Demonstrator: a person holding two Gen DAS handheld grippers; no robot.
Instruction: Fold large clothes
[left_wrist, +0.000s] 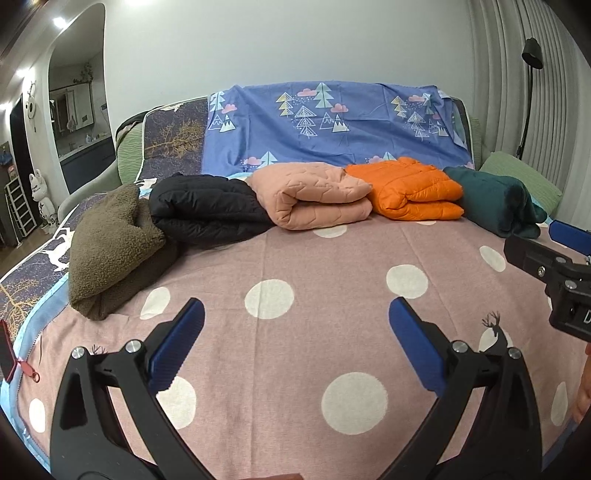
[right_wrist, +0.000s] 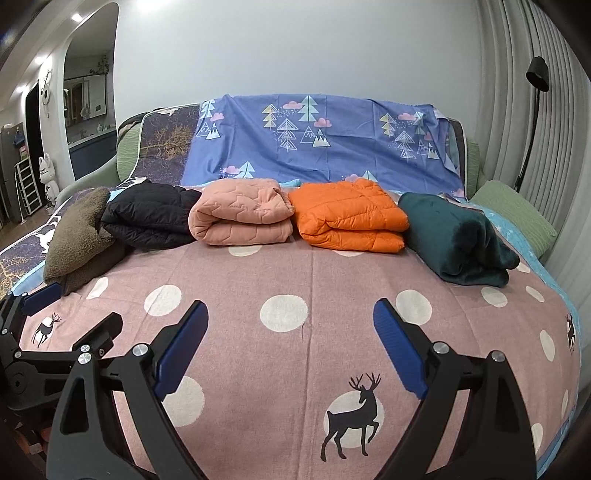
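Several folded garments lie in a row at the back of the pink dotted bed cover (left_wrist: 295, 266) (right_wrist: 317, 280): an olive fleece (left_wrist: 110, 243) (right_wrist: 79, 240), a black padded jacket (left_wrist: 207, 210) (right_wrist: 147, 216), a peach quilted jacket (left_wrist: 314, 197) (right_wrist: 240, 212), an orange puffer jacket (left_wrist: 410, 192) (right_wrist: 347, 216) and a dark green fleece (left_wrist: 498, 199) (right_wrist: 458, 238). My left gripper (left_wrist: 295, 314) is open and empty above the cover. My right gripper (right_wrist: 290, 314) is open and empty beside it. Each shows at the other view's edge: the right gripper (left_wrist: 546, 243), the left gripper (right_wrist: 74, 306).
A blue sheet with tree prints (left_wrist: 332, 122) drapes over the sofa back. A green cushion (left_wrist: 521, 177) lies at the right. A black floor lamp (left_wrist: 530, 92) stands by the curtains. A red-tagged object (left_wrist: 14, 362) lies at the left edge.
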